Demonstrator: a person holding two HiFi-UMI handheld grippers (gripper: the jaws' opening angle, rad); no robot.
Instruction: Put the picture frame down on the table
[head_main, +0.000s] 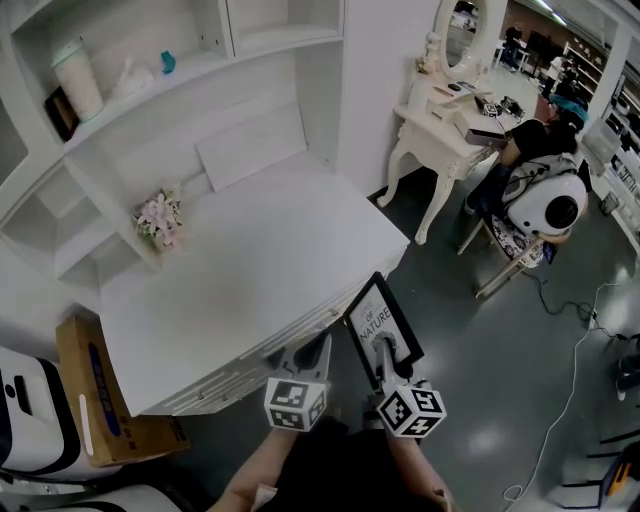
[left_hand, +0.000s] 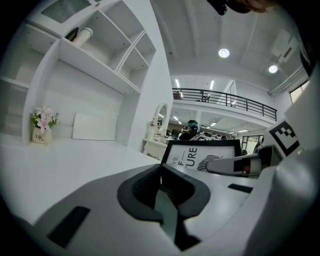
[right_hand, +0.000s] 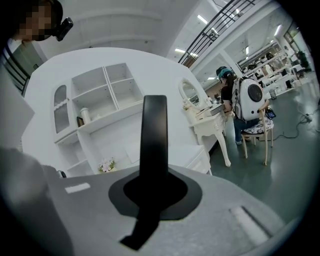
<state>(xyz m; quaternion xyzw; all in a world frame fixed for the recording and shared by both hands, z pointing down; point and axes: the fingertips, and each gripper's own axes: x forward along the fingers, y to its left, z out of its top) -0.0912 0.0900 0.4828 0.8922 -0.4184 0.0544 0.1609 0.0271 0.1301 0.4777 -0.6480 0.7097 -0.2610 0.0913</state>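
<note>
A black picture frame (head_main: 381, 319) with a white print reading "OF NATURE" hangs just off the front right edge of the white table (head_main: 250, 270). My right gripper (head_main: 384, 352) is shut on its lower edge. In the right gripper view the frame (right_hand: 154, 140) stands edge-on between the jaws. My left gripper (head_main: 316, 348) sits just left of the frame at the table's front edge, its jaws shut with nothing between them. In the left gripper view, past my left gripper (left_hand: 161, 171), the frame's face (left_hand: 202, 155) shows with a right gripper finger (left_hand: 235, 164) across it.
A small vase of pink flowers (head_main: 159, 220) stands at the table's back left, and a white board (head_main: 250, 148) leans on the back wall. A cardboard box (head_main: 100, 400) is on the floor at left. At right stand a vanity table (head_main: 445, 115) and a seated person (head_main: 540, 180).
</note>
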